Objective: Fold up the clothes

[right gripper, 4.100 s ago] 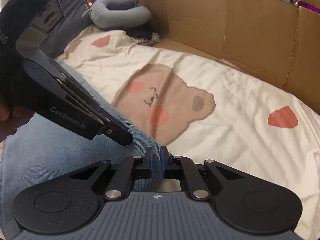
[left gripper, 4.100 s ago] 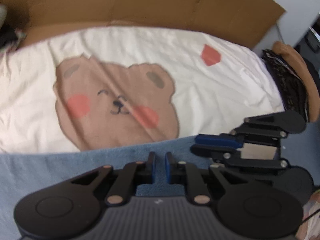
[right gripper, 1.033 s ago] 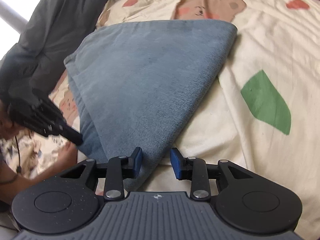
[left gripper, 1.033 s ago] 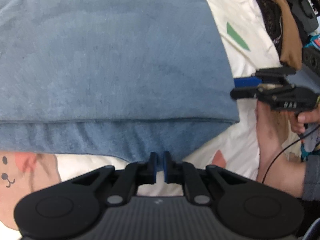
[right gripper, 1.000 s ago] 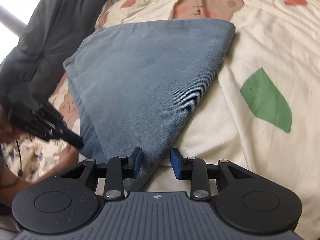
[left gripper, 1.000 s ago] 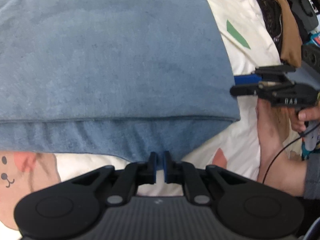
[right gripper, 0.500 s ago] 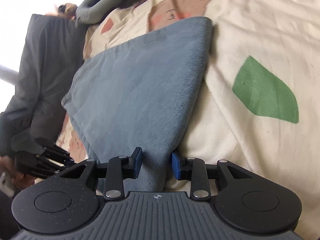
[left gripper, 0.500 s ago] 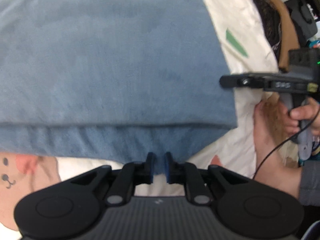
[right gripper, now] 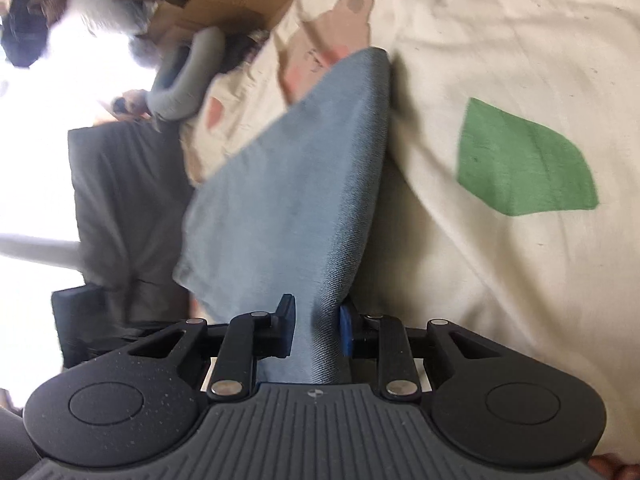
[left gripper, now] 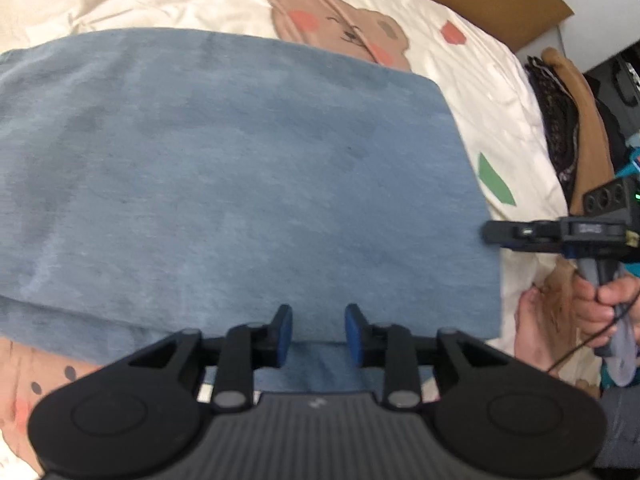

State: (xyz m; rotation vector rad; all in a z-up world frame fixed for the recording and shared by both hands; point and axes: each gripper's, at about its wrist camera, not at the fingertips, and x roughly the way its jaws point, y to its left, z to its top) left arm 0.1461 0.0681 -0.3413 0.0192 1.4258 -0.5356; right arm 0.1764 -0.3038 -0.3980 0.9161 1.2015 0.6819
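Across the bed (left gripper: 472,92) lies the folded blue garment (left gripper: 240,184), soft, limp, denim-like. Left gripper (left gripper: 319,332) jaws have just opened, empty; right gripper (right gripper: 316,330) jaws have been closing around its corner, the best hold.

Left gripper (left gripper: 319,334) jaws just opened, apart over near edge of folded blue cloth (left gripper: 240,184). Right gripper (left gripper: 494,233) at the cloth's right edge; sheet (left gripper: 496,92) beneath
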